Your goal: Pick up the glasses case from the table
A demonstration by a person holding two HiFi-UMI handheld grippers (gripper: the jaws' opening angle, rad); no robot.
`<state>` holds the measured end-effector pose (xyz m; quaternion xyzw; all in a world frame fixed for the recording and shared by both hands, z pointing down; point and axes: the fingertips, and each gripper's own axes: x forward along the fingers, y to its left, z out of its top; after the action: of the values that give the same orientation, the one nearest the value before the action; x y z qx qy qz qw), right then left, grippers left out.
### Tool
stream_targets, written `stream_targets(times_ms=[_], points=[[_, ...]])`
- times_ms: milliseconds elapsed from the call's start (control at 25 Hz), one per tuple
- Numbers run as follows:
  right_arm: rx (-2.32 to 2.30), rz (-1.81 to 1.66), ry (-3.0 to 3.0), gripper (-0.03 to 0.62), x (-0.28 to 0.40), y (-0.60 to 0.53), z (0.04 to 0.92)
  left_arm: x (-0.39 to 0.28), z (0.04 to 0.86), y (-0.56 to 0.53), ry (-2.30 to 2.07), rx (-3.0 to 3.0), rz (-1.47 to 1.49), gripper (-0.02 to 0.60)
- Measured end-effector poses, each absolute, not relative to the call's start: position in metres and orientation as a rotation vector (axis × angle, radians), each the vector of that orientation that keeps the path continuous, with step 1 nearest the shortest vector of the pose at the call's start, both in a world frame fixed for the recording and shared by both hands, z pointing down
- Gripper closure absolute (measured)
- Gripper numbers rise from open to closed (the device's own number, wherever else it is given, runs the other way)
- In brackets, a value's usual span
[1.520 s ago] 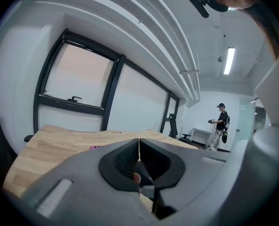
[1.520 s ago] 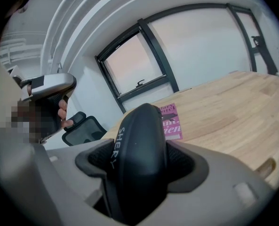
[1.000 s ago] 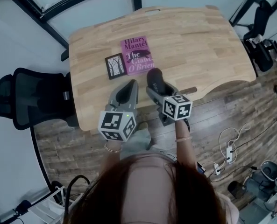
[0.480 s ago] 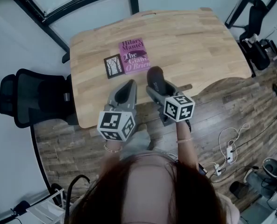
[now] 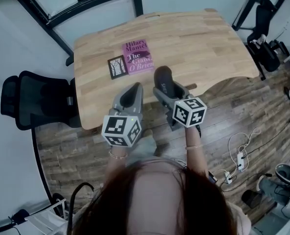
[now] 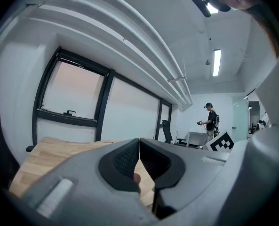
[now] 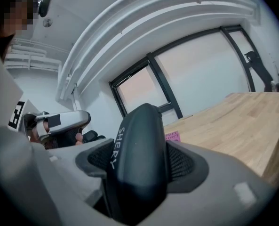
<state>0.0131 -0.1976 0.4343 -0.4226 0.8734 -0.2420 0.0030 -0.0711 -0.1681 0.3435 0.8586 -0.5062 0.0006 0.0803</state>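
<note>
Black glasses case [image 5: 162, 78] is clamped in my right gripper [image 5: 168, 90], long axis toward twelve o'clock; my left gripper [image 5: 130, 97], at nine, closed on nothing.

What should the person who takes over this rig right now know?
Right gripper: fingers shut on the dark glasses case, which appears lifted clear of the table, near its front edge.
Left gripper: fingers together, empty, held beside the right one.
Pink book and small dark card lie flat on the table.
Done: the pick-up, it seems. Left: only to hold the grip.
</note>
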Motion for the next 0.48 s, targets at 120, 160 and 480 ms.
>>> stream_targets(times_ms=[120,160,480], points=[[-1.314,-0.717,2.729,0.246,0.018,-0.185,0.421,-0.067,0.339,-0.156,-1.519,2.581,-0.010,0.572],[-1.311,-0.703,2.727,0.246,0.019,-0.182,0.418,-0.066,0.337,-0.152,-1.522,2.584,-0.015,0.572],[-1.281,-0.627,2.696,0.246,0.029,-0.150,0.394,-0.059,0.328,-0.122,-1.540,2.610,-0.033,0.572]])
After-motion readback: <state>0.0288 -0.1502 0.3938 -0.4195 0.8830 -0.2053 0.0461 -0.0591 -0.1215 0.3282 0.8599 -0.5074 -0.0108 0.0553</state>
